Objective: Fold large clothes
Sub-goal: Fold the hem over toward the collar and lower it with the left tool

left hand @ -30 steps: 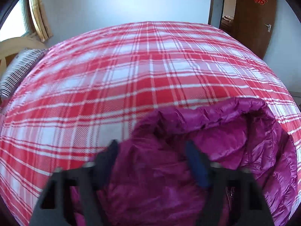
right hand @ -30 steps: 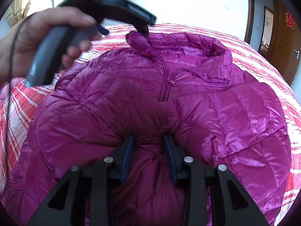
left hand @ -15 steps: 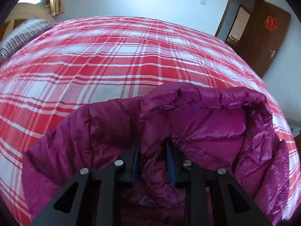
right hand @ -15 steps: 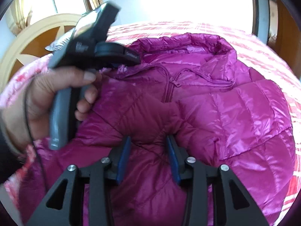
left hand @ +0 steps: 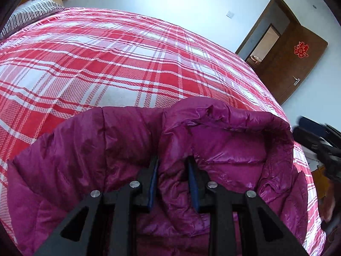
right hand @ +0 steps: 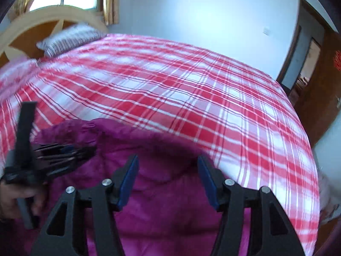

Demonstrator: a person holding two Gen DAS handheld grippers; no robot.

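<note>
Now left gripper pinches the purple jacket; right gripper is opening, empty.

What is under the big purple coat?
The purple coat lies on a bed with a red and white checked cover. Whatever sits directly beneath the coat is hidden by its puffy fabric.

Each wrist camera sits just behind its own jaws, tilted down and close over the magenta jacket, and both views share the plaid bed beyond the jaws and the brown door at right.
</note>
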